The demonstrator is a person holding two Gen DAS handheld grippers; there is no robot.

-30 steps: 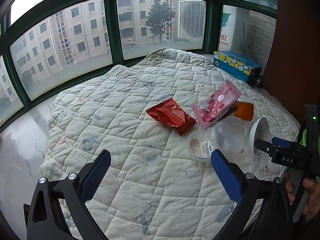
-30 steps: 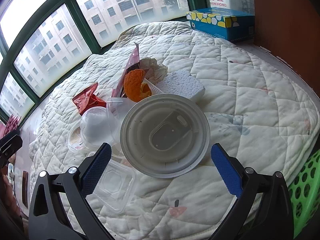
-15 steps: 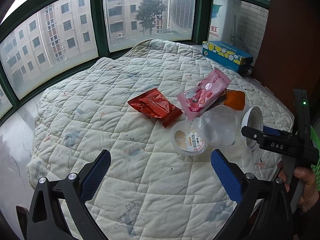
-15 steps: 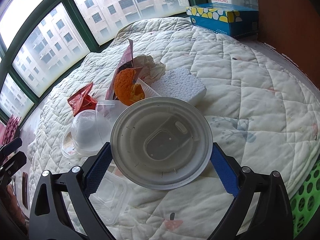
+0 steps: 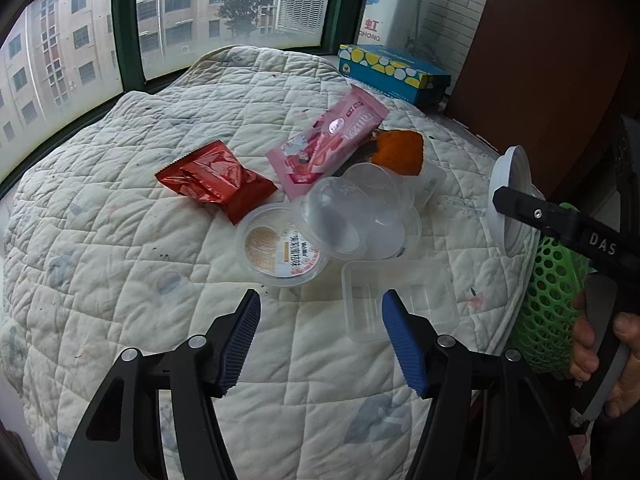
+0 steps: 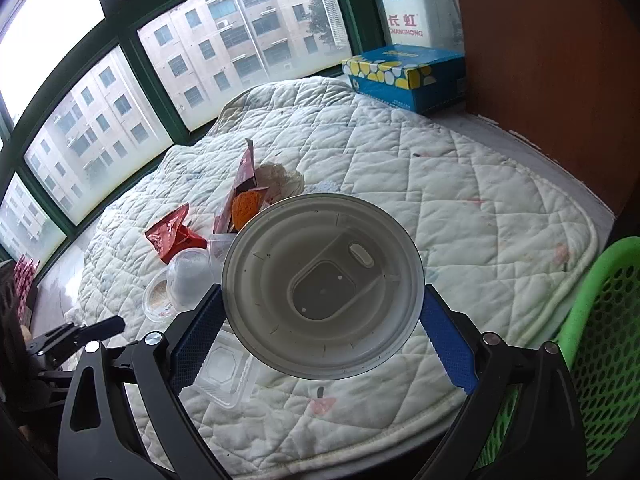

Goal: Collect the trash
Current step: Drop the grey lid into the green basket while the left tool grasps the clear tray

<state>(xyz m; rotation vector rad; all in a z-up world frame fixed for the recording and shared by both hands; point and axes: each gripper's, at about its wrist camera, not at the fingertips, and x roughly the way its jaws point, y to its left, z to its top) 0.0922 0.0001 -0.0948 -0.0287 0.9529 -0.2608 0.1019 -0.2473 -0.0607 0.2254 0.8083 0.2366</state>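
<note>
A round grey plastic lid [image 6: 322, 284] hangs above the quilted table [image 6: 460, 200], with my right gripper [image 6: 322, 300] shut on its rim; the left wrist view shows the lid [image 5: 510, 200] edge-on at the right. My left gripper [image 5: 320, 304] hovers low over the quilt with its jaws closing and nothing between them. Its right finger is just beside a clear rectangular tray [image 5: 400, 300]. Beyond lie a round labelled tub [image 5: 280, 248], a clear dome cup [image 5: 356, 208], a red wrapper [image 5: 214, 178], a pink wrapper [image 5: 332, 140] and an orange peel [image 5: 400, 148].
A green mesh basket [image 5: 552, 292] stands off the table's right edge, seen also as the basket [image 6: 604, 340] at the right. A blue tissue box [image 5: 392, 74] sits at the far edge by the brown wall. Windows ring the far side. Crumpled paper [image 6: 280, 178] lies behind the peel.
My right gripper closed on the grey lid and lifted it off the quilt. My left gripper dropped closer to the trash pile and its jaws narrowed.
</note>
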